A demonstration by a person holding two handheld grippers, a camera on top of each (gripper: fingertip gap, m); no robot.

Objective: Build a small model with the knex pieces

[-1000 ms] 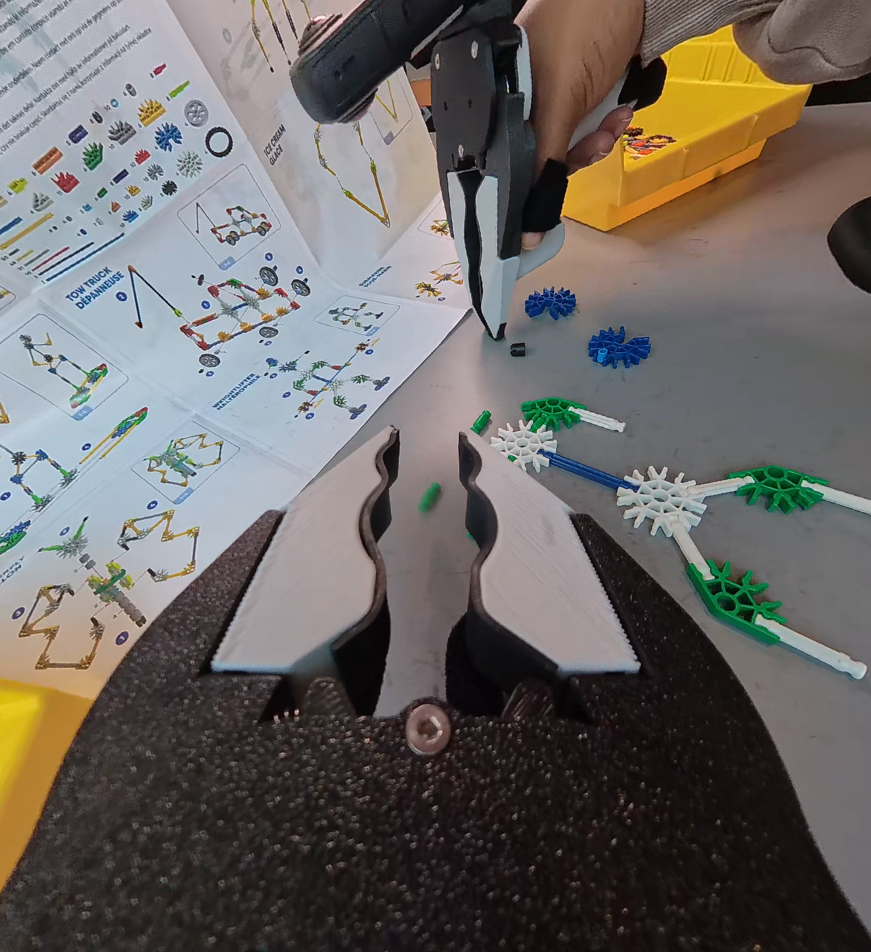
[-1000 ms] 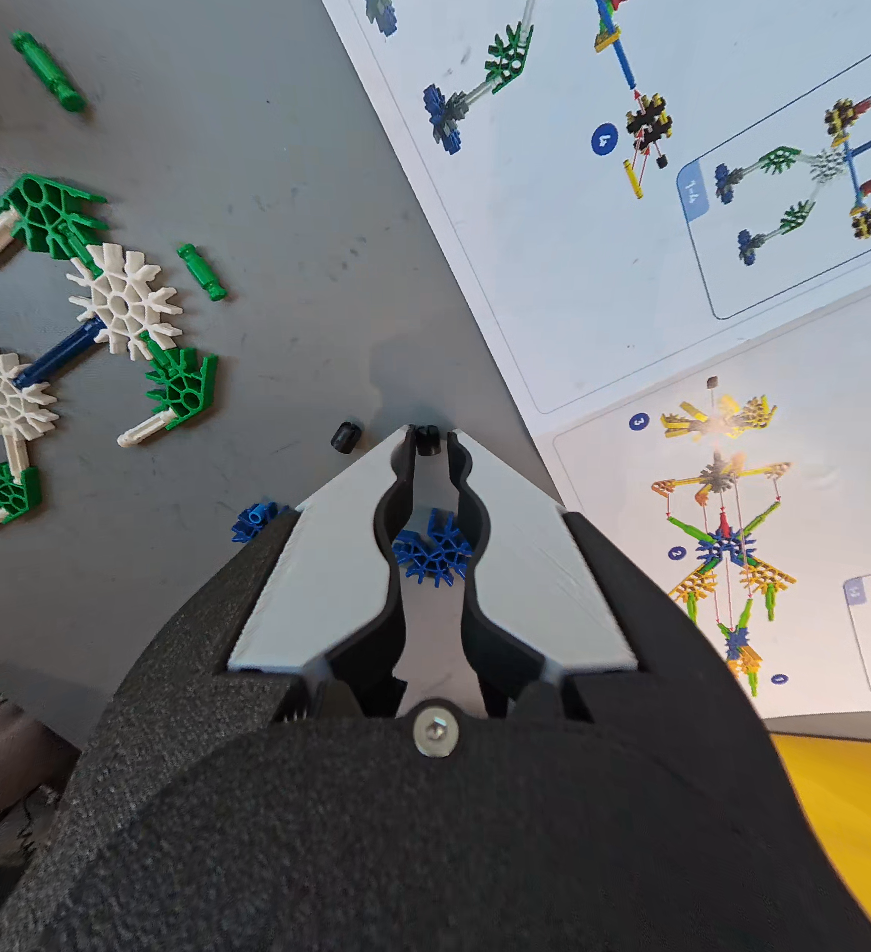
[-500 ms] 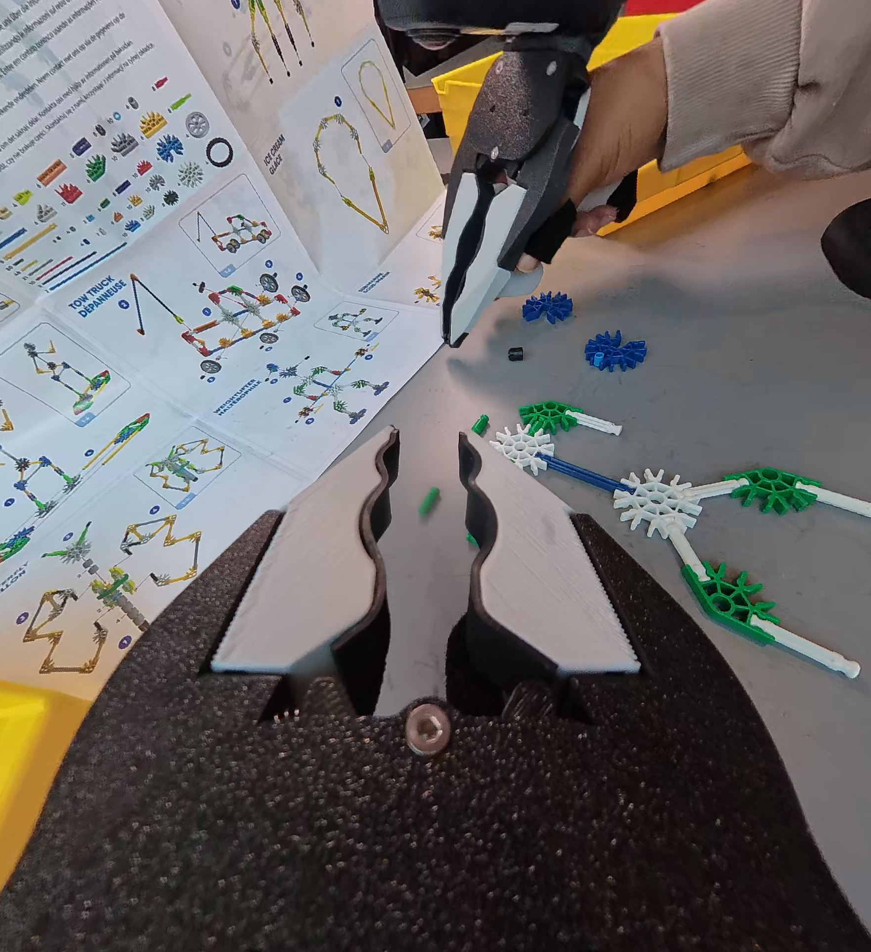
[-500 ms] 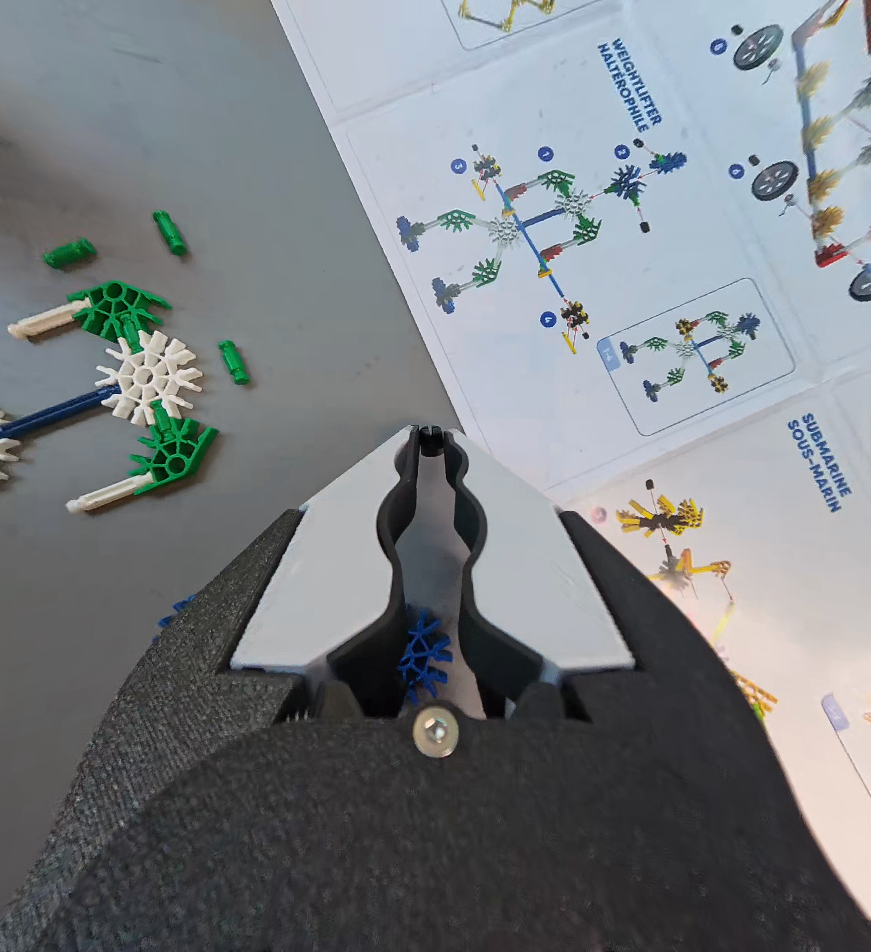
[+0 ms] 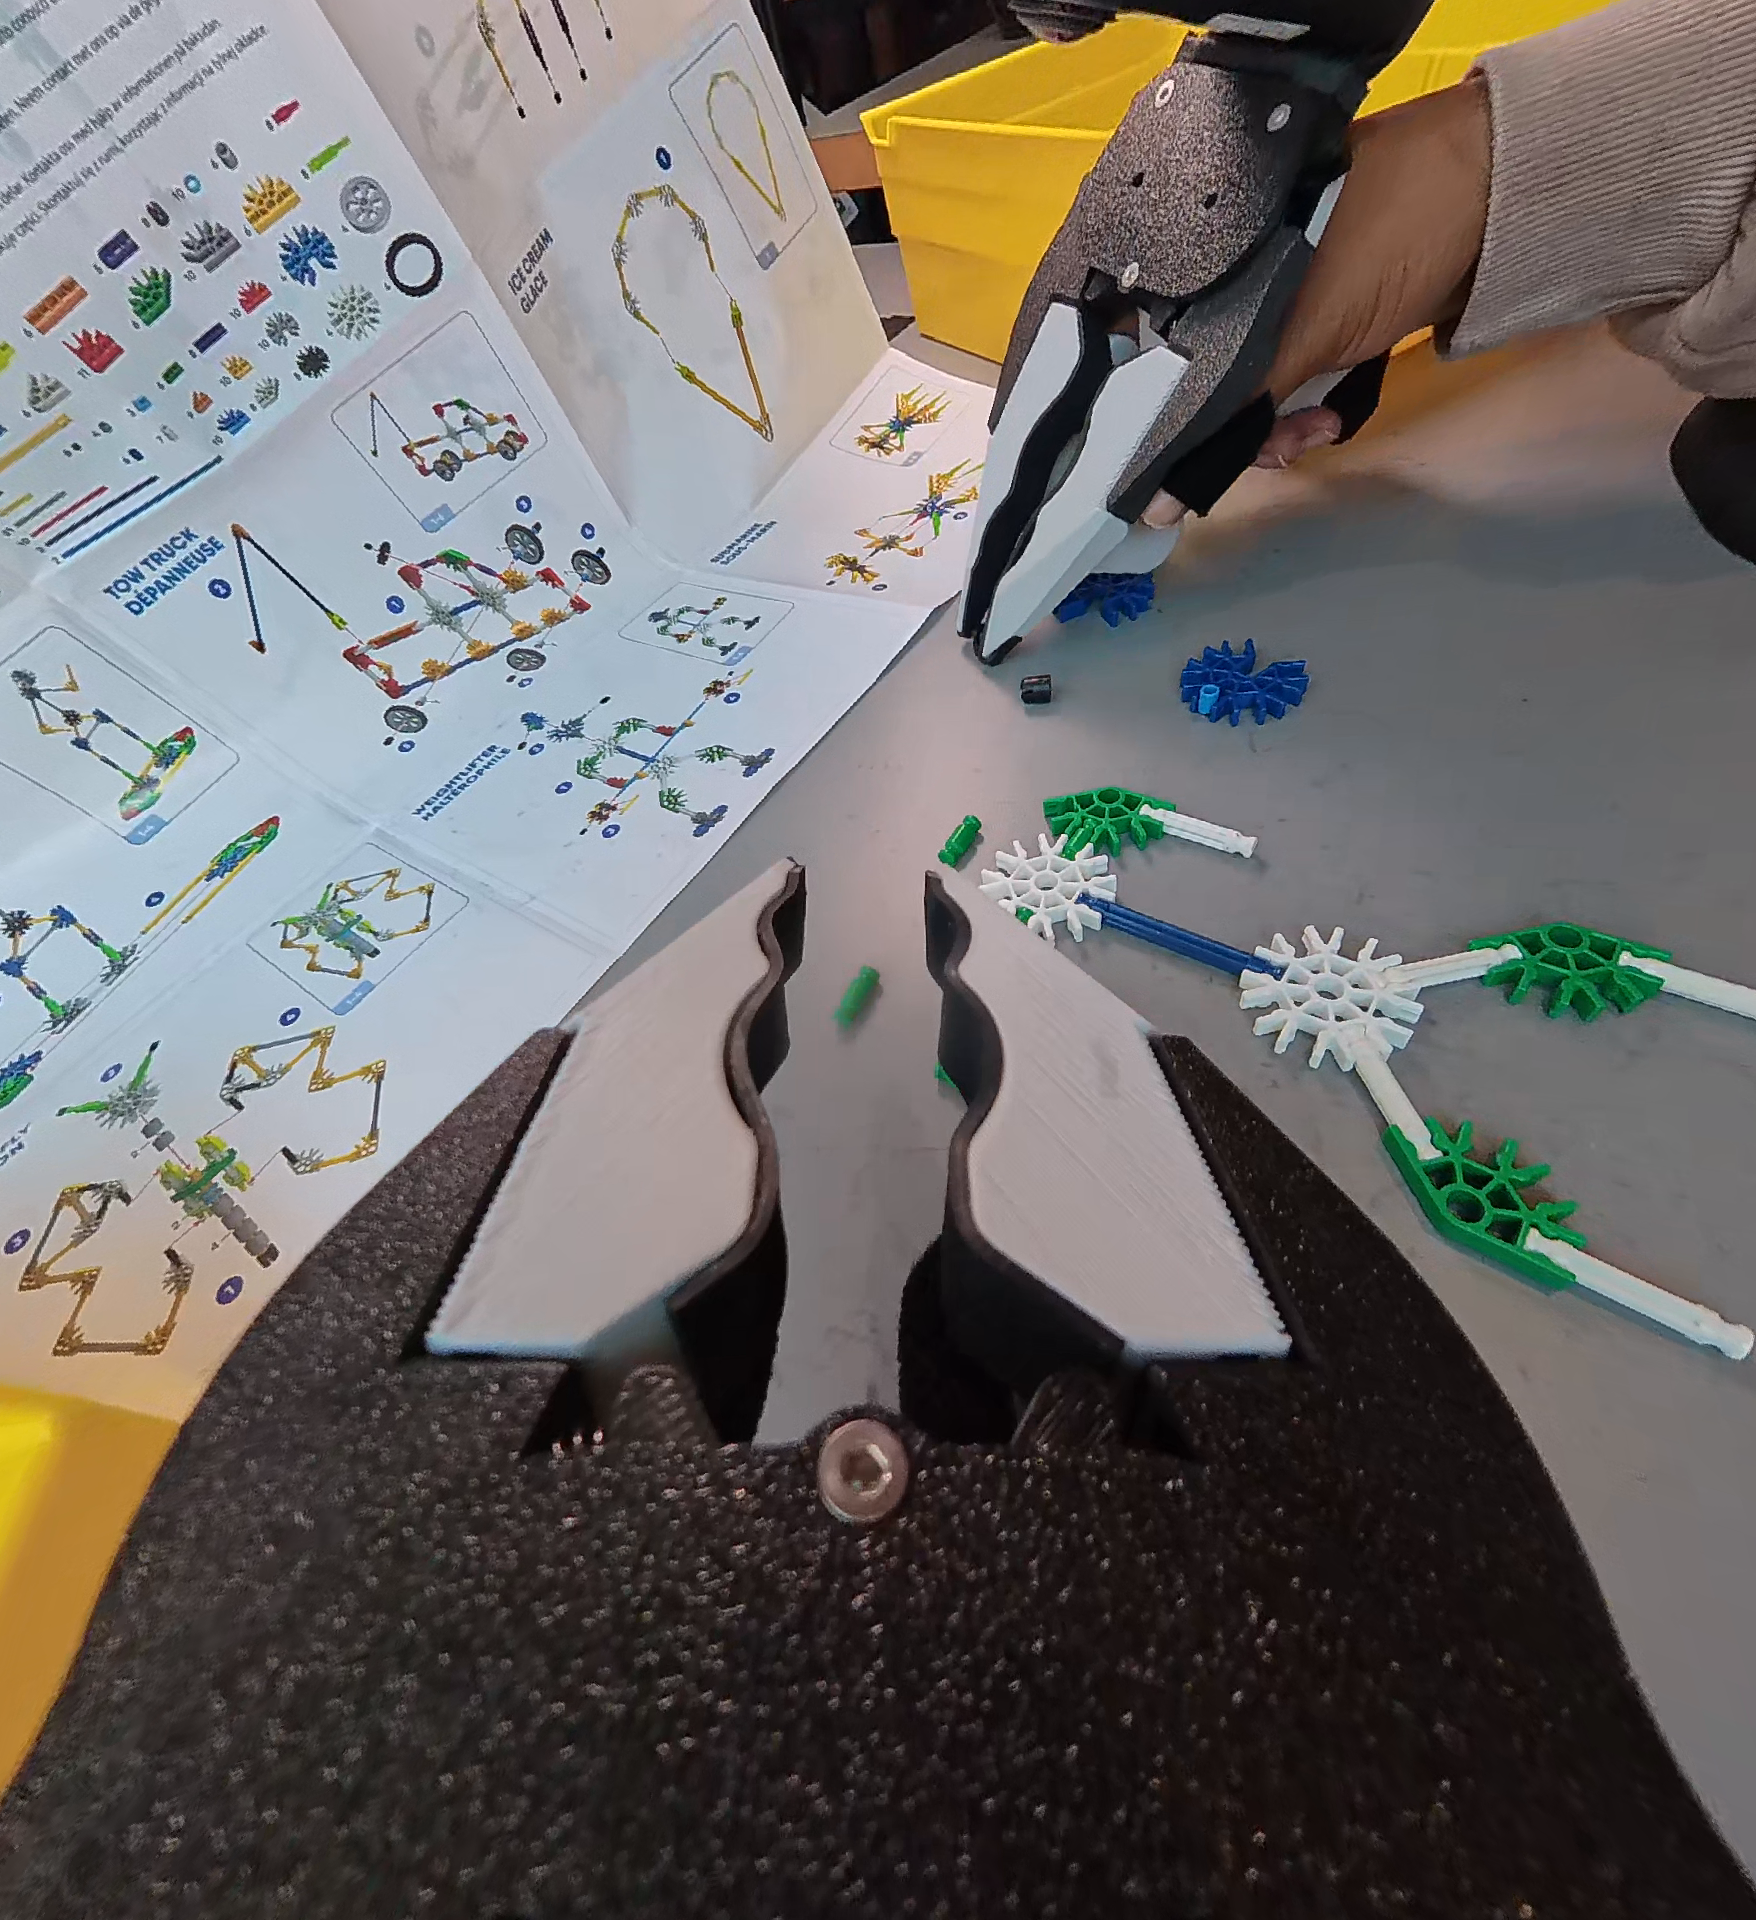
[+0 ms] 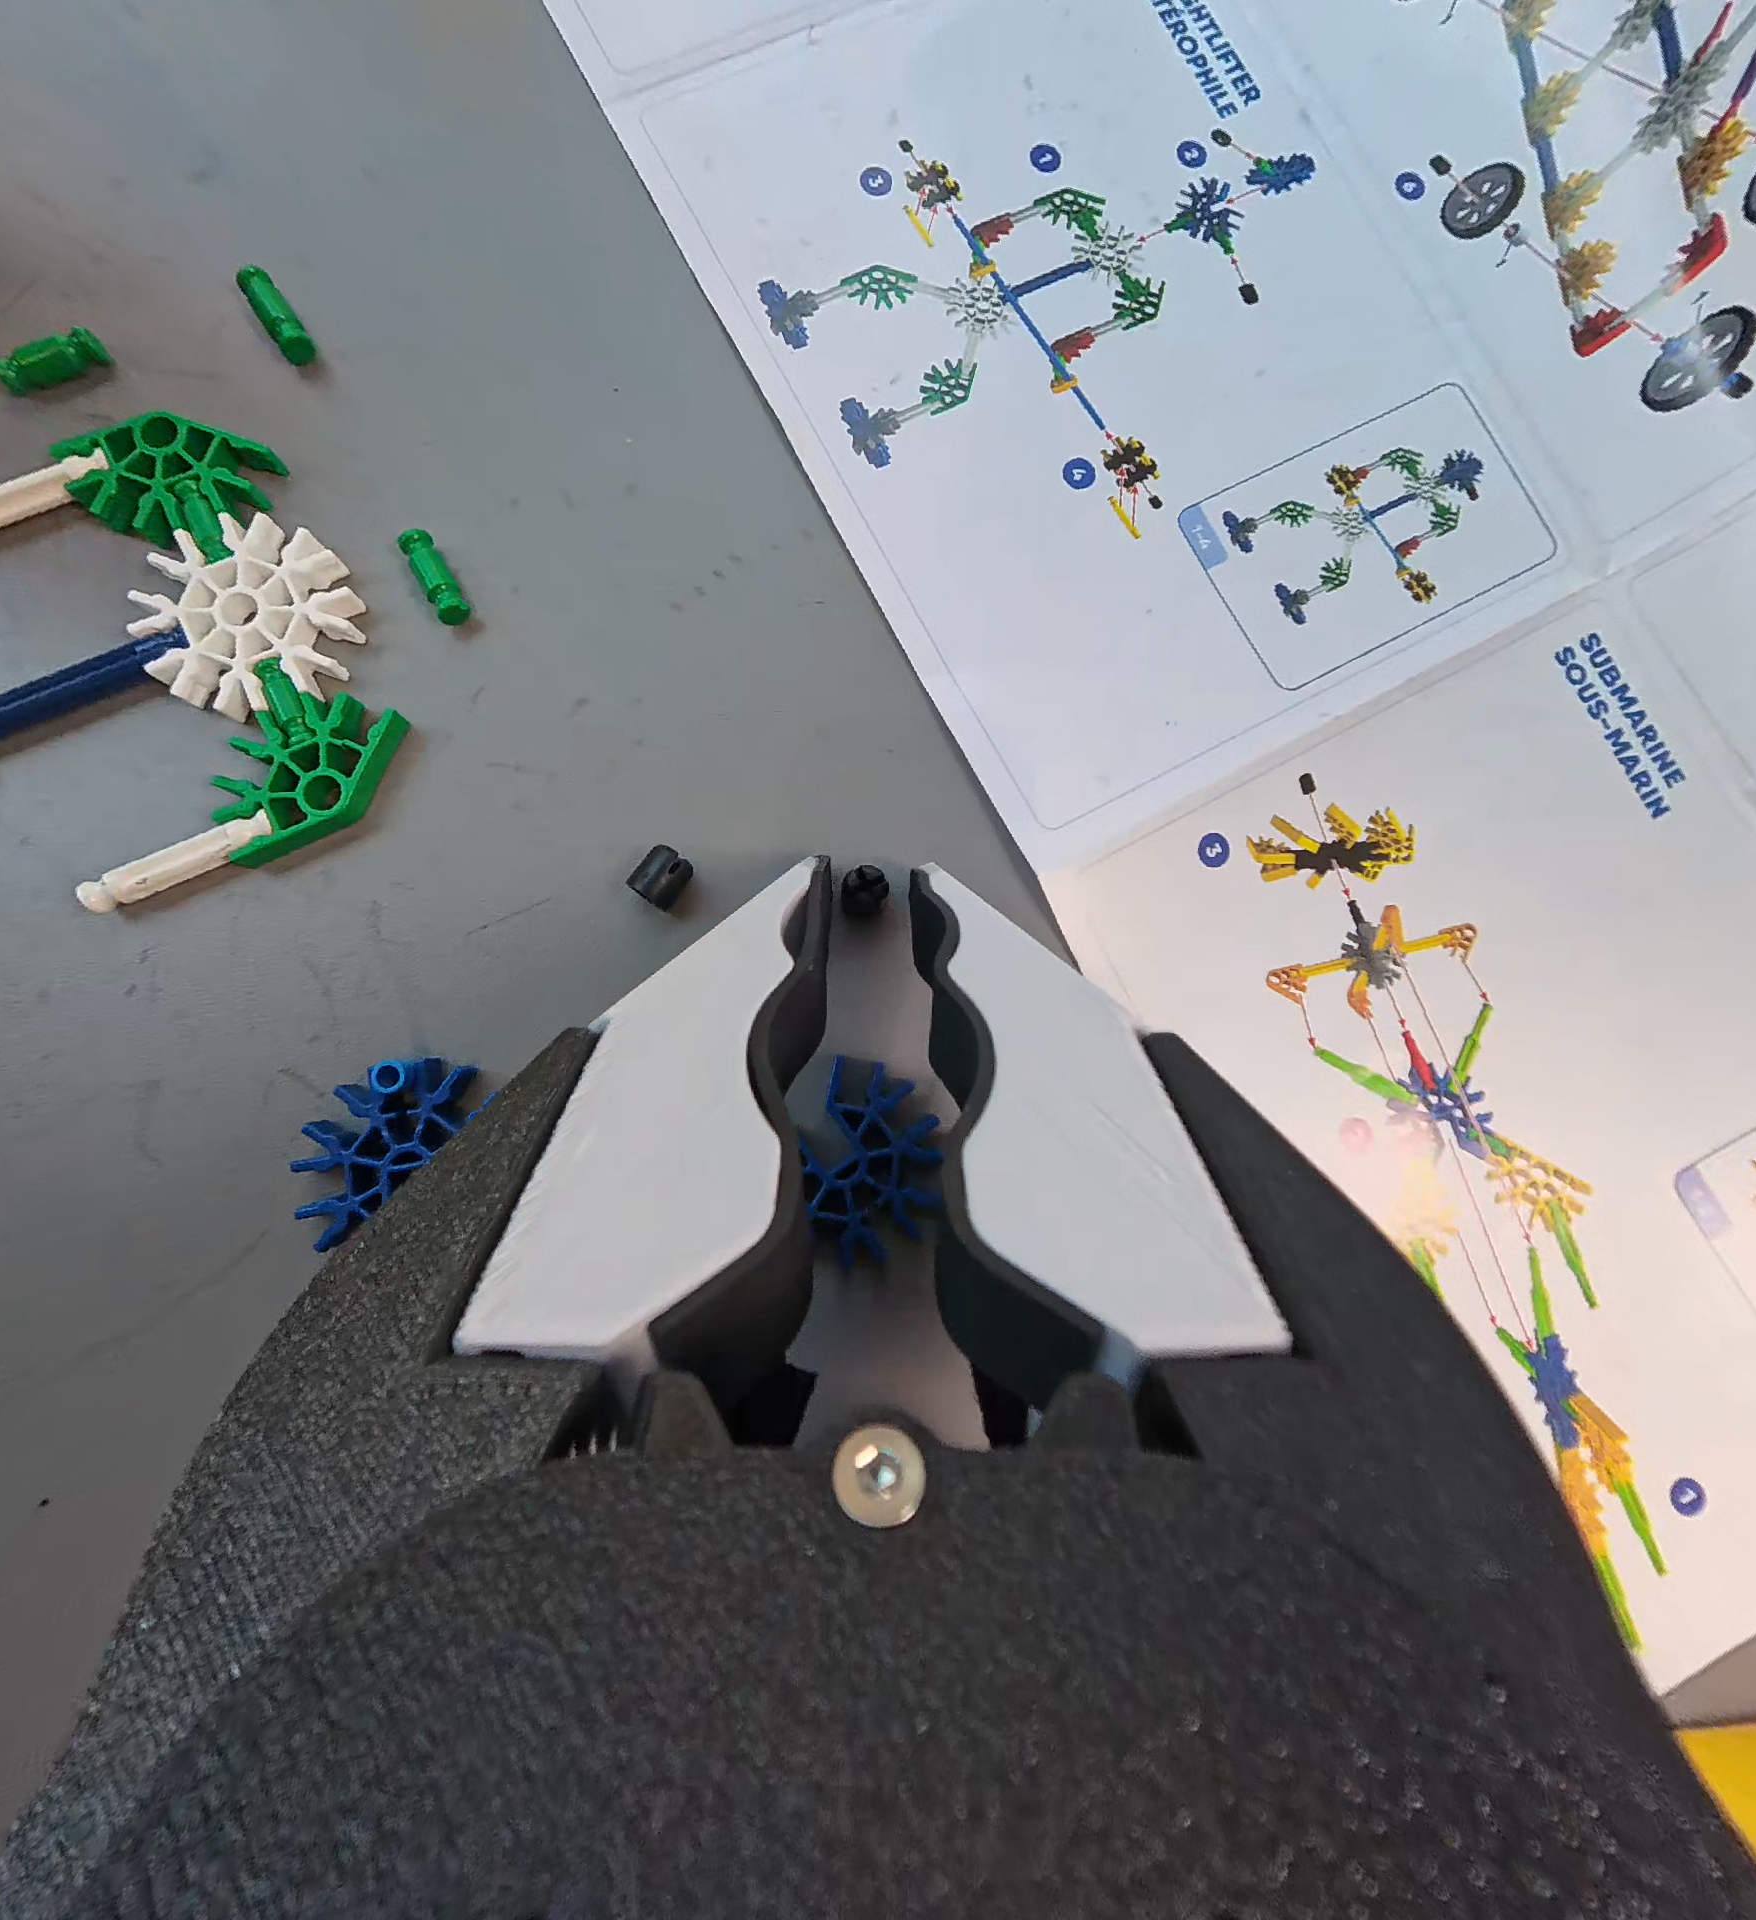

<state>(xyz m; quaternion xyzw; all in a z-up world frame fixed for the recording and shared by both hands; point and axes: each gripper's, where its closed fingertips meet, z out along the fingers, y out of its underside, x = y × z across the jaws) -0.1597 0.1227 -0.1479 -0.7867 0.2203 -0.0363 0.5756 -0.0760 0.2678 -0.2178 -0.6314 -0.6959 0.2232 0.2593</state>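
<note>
Left tongs point(image 5: 863, 883) gape empty; right tongs point(image 6: 869, 878) sit at the instruction sheet's point(image 5: 334, 623) edge

Left view: a green rod point(image 5: 858, 997) lies off the sheet, the half-built frame point(image 5: 1326, 987) beyond it; right view: your jaws stand narrowly apart around a black cap point(image 6: 863, 890) beside the sheet; I can't tell if it's pinched; bare table lies away from the sheet.
</note>
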